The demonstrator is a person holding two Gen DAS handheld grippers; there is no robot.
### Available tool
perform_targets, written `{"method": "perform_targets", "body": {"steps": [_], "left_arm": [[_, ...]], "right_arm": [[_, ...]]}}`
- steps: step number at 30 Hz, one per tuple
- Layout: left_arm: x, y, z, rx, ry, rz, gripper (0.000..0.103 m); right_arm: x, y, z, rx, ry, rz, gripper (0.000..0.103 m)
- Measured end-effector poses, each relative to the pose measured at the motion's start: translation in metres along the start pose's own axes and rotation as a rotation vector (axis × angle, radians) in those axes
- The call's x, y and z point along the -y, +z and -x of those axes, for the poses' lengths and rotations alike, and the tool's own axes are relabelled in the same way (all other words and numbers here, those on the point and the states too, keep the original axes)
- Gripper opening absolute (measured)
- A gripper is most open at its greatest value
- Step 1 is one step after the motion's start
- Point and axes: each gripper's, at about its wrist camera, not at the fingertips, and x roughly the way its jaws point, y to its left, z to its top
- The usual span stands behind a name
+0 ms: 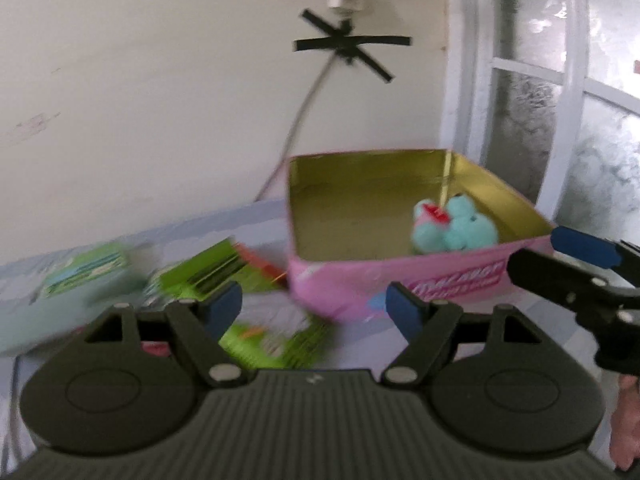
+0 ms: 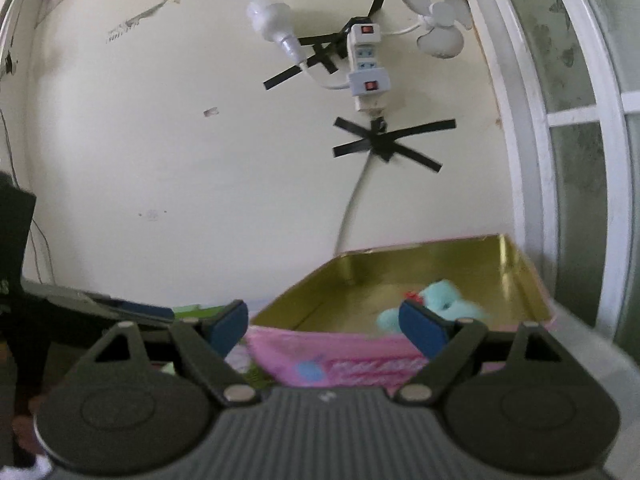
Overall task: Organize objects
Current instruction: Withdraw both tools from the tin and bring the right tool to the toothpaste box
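The blurred green-and-red packets [image 1: 224,268] lie loose on the surface just ahead-left of the left gripper [image 1: 314,310], beside the pink gold-lined tin box [image 1: 400,280]; both jaws gape empty, right gripper [image 2: 324,326] too; centre one packet before closing.

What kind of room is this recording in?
Probably a home room, not a lab: a taped-up power strip on a scuffed wall, a frosted window, and a pink tin holding a plush toy.
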Motion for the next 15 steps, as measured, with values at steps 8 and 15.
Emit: {"method": "perform_targets", "body": {"steps": [8,15], "left_arm": [[-0.021,-0.022,0.012,-0.011,0.034,0.043,0.081],[-0.025,-0.032,0.019,0.001,0.012,0.047,0.081]], "right_arm": [[-0.016,-0.012,0.009,0.012,-0.066,-0.152,0.086],[-0.004,-0.024,0.017,0.010,-0.152,-0.276,0.087]]}}
